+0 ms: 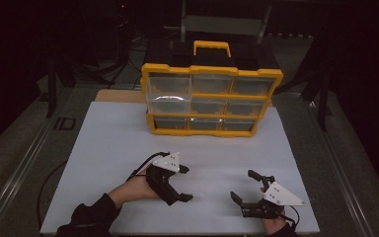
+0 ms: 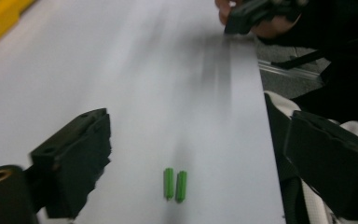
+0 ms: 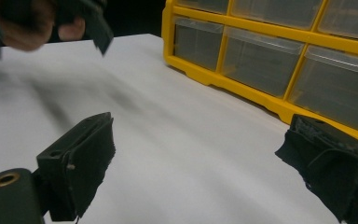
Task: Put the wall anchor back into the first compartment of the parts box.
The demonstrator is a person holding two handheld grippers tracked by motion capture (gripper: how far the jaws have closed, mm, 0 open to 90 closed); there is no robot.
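two small green plastic wall plugs [image 2: 175, 185] lie touching near the white table's [image 2: 135, 84] front edge, between the left gripper's [image 2: 191, 172] wide, empty jaws; probably light, stiff, prone to roll, best pinched mid-length. right gripper [image 3: 200, 168] also wide, empty.

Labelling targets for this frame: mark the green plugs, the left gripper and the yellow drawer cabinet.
green plugs [image 2: 175, 185]: left gripper view, where the two pieces lie side by side.
left gripper [image 1: 186, 183]: high view, midway between its fingertips.
yellow drawer cabinet [image 1: 211, 71]: high view, top bar of the frame.

A yellow drawer organizer [image 1: 210, 100] (one clear drawer pulled out) stands on the white table [image 1: 108, 148].
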